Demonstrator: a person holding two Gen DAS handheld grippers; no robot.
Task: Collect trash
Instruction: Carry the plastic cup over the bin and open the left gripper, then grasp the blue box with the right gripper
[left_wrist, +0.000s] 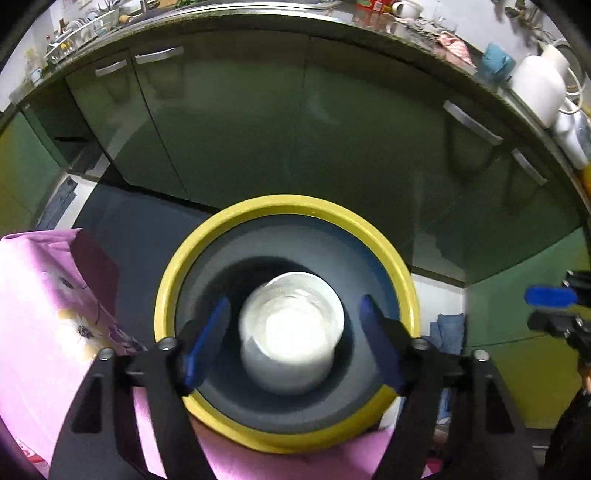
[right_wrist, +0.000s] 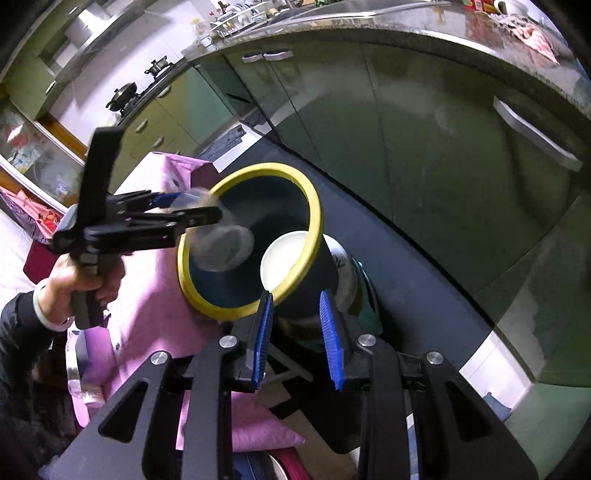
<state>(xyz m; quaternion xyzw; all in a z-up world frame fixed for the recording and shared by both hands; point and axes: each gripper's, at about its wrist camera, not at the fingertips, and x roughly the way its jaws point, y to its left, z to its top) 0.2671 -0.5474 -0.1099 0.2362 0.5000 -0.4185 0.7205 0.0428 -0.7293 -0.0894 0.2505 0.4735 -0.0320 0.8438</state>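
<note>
A dark bin with a yellow rim (left_wrist: 284, 205) lies tilted with its mouth toward me; it also shows in the right wrist view (right_wrist: 314, 218). My left gripper (left_wrist: 295, 332) is open at the bin's mouth. A white cup (left_wrist: 291, 332), blurred, is between its spread fingers without touching them, inside the bin. In the right wrist view the cup (right_wrist: 225, 245) is a blurred shape at the bin's mouth just off the left gripper (right_wrist: 207, 210). My right gripper (right_wrist: 295, 332) is open and empty, close to the bin's outer wall.
The bin rests on a pink flowered cloth (left_wrist: 48, 295). Green cabinet doors (left_wrist: 240, 122) and a cluttered counter (left_wrist: 443, 40) stand behind. A white round bottom (right_wrist: 284, 258) shows inside the bin. A dark floor (right_wrist: 406, 288) runs beside the cabinets.
</note>
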